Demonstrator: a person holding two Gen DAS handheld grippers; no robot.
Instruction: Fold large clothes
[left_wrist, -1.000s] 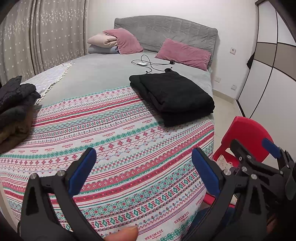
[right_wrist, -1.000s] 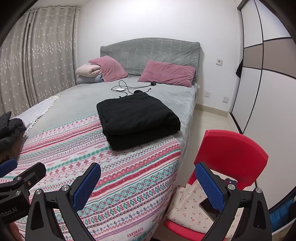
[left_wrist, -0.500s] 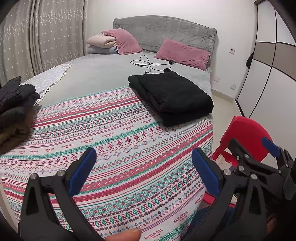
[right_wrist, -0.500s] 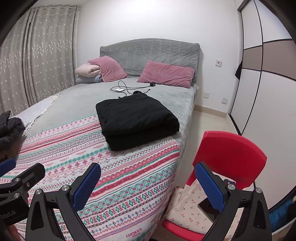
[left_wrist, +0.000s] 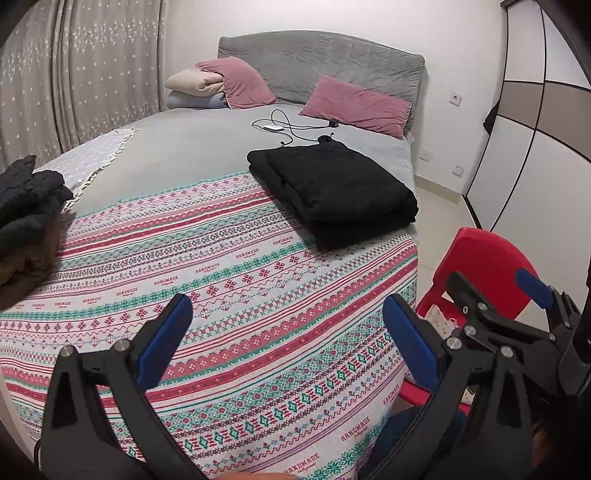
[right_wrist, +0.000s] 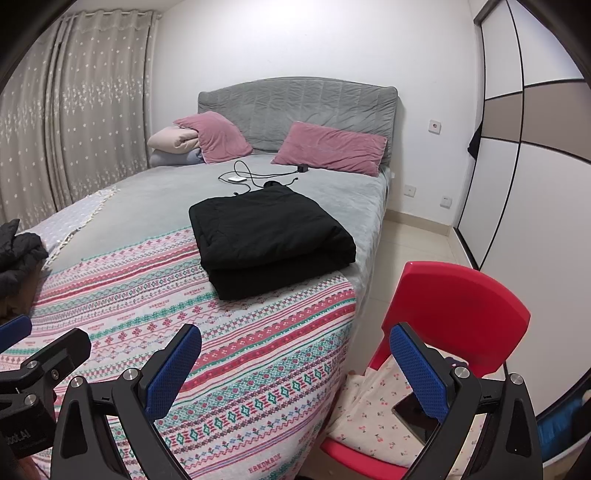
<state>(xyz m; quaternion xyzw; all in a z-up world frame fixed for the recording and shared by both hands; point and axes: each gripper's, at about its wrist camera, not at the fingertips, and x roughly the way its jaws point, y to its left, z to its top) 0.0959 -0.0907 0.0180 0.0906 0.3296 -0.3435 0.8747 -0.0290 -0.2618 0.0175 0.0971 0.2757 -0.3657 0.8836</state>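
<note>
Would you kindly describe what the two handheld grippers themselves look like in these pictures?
Both the left gripper and right gripper have black triangular-cutout arms joined by silver bolts, each ending in flat blue textured pads. White lettering marks the left gripper's body in the right wrist view.

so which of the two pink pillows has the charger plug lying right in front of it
The flat pink pillow on the right side of the headboard; the black plug sits at its front edge. The other pink pillow leans on folded bedding.

Both wrist views look from the bed's (left_wrist: 229, 280) foot toward the headboard (right_wrist: 295, 107), sharing the folded black garment (left_wrist: 332, 188); the right view sits further right.
</note>
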